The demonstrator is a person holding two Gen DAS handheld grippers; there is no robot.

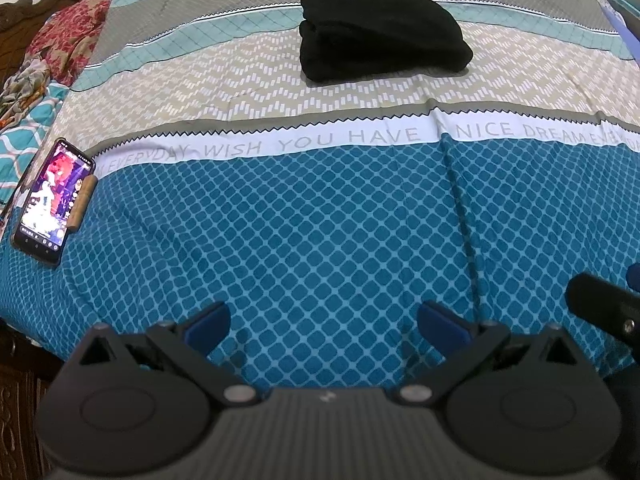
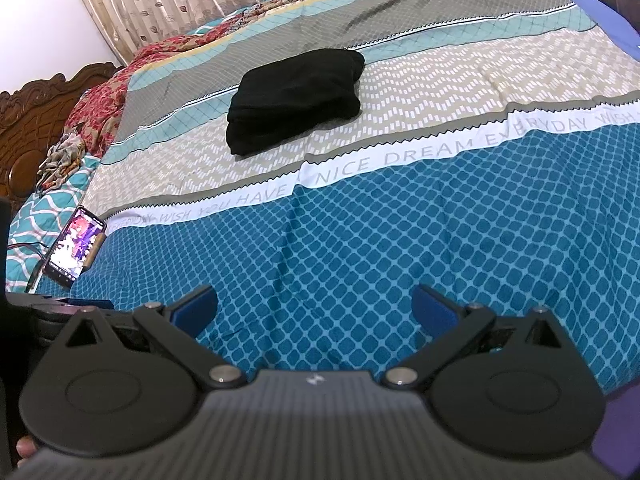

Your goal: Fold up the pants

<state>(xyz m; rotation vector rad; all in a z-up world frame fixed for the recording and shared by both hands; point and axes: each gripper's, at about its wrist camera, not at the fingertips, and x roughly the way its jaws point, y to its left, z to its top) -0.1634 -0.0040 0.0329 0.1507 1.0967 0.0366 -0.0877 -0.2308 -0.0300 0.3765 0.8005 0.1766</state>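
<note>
The black pants (image 1: 380,36) lie folded into a compact stack on the patterned bedsheet, far from me near the middle of the bed; they also show in the right wrist view (image 2: 296,100). My left gripper (image 1: 324,322) is open and empty, low over the blue diamond part of the sheet near the bed's front edge. My right gripper (image 2: 314,306) is open and empty too, over the same blue area. Part of the right gripper (image 1: 600,300) shows at the right edge of the left wrist view.
A phone (image 1: 54,196) with a lit screen lies at the bed's left edge, a small brown object beside it; it also shows in the right wrist view (image 2: 76,248). A red floral blanket (image 1: 76,28) and a carved wooden headboard (image 2: 36,116) are on the left. Curtains (image 2: 180,4) hang behind.
</note>
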